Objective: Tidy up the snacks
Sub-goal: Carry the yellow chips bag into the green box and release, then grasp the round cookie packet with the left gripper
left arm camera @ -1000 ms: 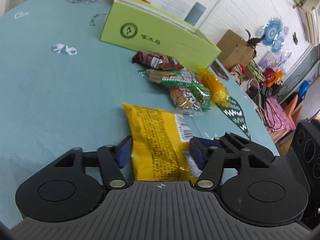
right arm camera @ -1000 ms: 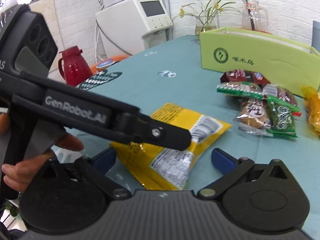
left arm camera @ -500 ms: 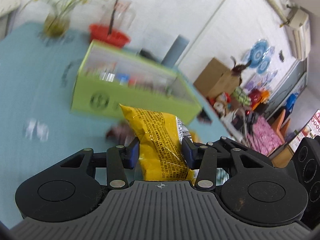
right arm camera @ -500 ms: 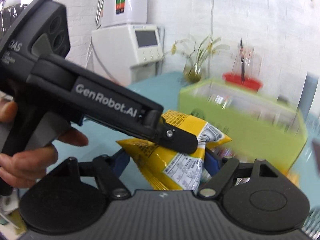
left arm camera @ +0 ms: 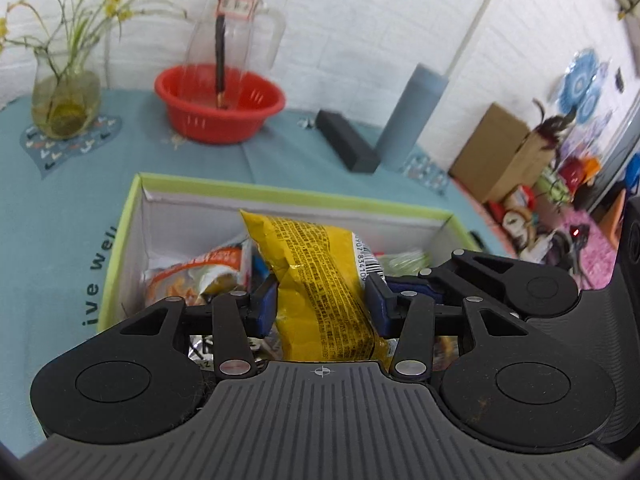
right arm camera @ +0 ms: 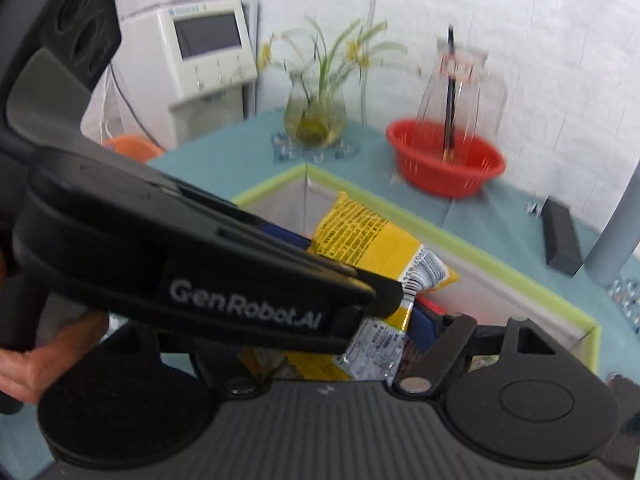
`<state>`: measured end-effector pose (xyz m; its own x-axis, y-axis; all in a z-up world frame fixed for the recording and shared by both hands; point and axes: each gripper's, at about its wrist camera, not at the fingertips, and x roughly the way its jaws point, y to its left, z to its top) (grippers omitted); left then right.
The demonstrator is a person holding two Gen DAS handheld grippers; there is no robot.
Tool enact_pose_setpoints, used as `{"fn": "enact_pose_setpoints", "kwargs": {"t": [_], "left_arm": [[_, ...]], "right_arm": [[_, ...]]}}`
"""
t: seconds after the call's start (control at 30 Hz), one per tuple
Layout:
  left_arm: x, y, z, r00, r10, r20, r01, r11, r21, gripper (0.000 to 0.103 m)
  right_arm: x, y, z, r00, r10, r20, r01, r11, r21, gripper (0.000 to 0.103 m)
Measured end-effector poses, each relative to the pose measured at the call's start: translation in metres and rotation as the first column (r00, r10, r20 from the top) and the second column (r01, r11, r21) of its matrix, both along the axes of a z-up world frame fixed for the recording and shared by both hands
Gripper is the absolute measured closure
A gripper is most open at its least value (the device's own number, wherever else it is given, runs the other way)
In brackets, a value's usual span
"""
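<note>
A teal tablecloth covers the table. Nearest, the left gripper clamps the yellow snack bag (barcode showing) above the green box, which holds other packets. The right gripper seems closed on the same bag, though the left gripper hides one finger. Beyond stand a red basket and a plant vase.

The green box is open on top; packets crowd its floor. A red basin and black block stand well behind it.
</note>
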<state>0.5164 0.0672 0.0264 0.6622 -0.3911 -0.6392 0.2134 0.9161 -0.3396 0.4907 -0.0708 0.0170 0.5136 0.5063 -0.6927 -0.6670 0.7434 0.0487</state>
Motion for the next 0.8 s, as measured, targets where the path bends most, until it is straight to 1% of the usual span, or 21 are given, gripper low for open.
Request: {"fn": "enact_pose_setpoints", "kwargs": {"t": [0.03,0.07,0.1,0.13,0.17,0.2,0.27,0.37,0.4,0.43,0.47,0.53,0.57,0.6,0.63,0.67,0.73,0.77,0.8], "left_arm": [[0.000,0.000,-0.004,1.000,0.008,0.009,-0.008,1.000,0.011,0.073],[0.000,0.003,-0.004,1.000,0.013,0.019,-0.013,1.000,0.008,0.071],[0.000,0.006,-0.003,1.000,0.013,0.023,-0.013,1.000,-0.007,0.055],[-0.001,0.008,-0.001,0.999,0.020,0.025,-0.019,1.000,-0.023,0.041],[-0.006,0.011,0.003,0.999,0.035,0.038,-0.033,0.999,-0.038,0.040],[-0.011,0.013,0.009,0.998,0.043,0.054,-0.040,0.998,-0.044,0.042],[-0.030,0.016,0.025,0.993,0.041,0.112,-0.035,0.998,-0.053,0.041],[-0.077,0.018,0.048,0.975,0.048,0.218,-0.040,0.998,-0.041,0.034],[-0.092,0.019,0.049,0.970,0.054,0.238,-0.045,0.998,-0.043,0.028],[-0.109,0.019,0.049,0.967,0.052,0.251,-0.041,0.998,-0.047,0.027],[-0.125,0.019,0.046,0.967,0.045,0.250,-0.033,0.998,-0.054,0.027],[-0.153,0.018,0.033,0.975,0.038,0.217,-0.021,0.997,-0.080,0.028],[-0.166,0.017,0.022,0.981,0.035,0.189,-0.017,0.995,-0.094,0.030],[-0.177,0.016,0.013,0.986,0.046,0.163,-0.029,0.994,-0.104,0.035],[-0.190,0.016,0.000,0.989,0.067,0.130,-0.051,0.991,-0.121,0.038],[-0.200,0.016,-0.010,0.991,0.086,0.104,-0.070,0.987,-0.141,0.039],[-0.221,0.019,-0.032,0.992,0.122,0.039,-0.112,0.973,-0.200,0.040],[-0.230,0.020,-0.041,0.993,0.120,0.004,-0.116,0.966,-0.229,0.042],[-0.233,0.019,-0.046,0.994,0.104,-0.019,-0.106,0.964,-0.246,0.046]], "right_arm": [[0.003,-0.003,-0.002,1.000,-0.003,-0.024,0.003,1.000,0.022,0.020],[0.003,-0.005,-0.004,1.000,-0.007,-0.023,0.007,1.000,0.030,0.017],[0.002,-0.006,-0.005,1.000,-0.018,-0.012,0.018,0.999,0.028,0.012],[-0.001,-0.006,-0.004,1.000,-0.025,-0.001,0.025,0.999,0.027,0.012],[-0.006,-0.008,0.000,1.000,-0.028,0.010,0.027,0.999,0.034,0.012],[-0.012,-0.011,0.005,0.999,-0.037,0.029,0.035,0.998,0.052,0.012],[-0.033,-0.020,0.024,0.995,-0.053,0.090,0.045,0.995,0.093,0.011],[-0.082,-0.039,0.047,0.977,-0.099,0.189,0.071,0.986,0.149,0.011],[-0.102,-0.047,0.049,0.971,-0.112,0.213,0.075,0.982,0.174,0.011],[-0.123,-0.052,0.048,0.968,-0.118,0.221,0.075,0.978,0.194,0.011],[-0.143,-0.058,0.044,0.969,-0.124,0.215,0.078,0.974,0.212,0.011],[-0.182,-0.066,0.029,0.975,-0.136,0.174,0.095,0.970,0.224,0.010],[-0.199,-0.068,0.019,0.978,-0.145,0.151,0.109,0.969,0.222,0.010],[-0.215,-0.069,0.010,0.979,-0.157,0.130,0.127,0.969,0.212,0.010],[-0.231,-0.070,0.000,0.978,-0.177,0.114,0.152,0.968,0.199,0.010],[-0.245,-0.071,-0.008,0.974,-0.200,0.103,0.177,0.964,0.196,0.010],[-0.265,-0.075,-0.023,0.973,-0.225,0.051,0.209,0.954,0.215,0.010],[-0.269,-0.076,-0.027,0.975,-0.221,0.026,0.210,0.951,0.229,0.010],[-0.272,-0.076,-0.029,0.977,-0.213,0.006,0.205,0.950,0.234,0.010]]}}
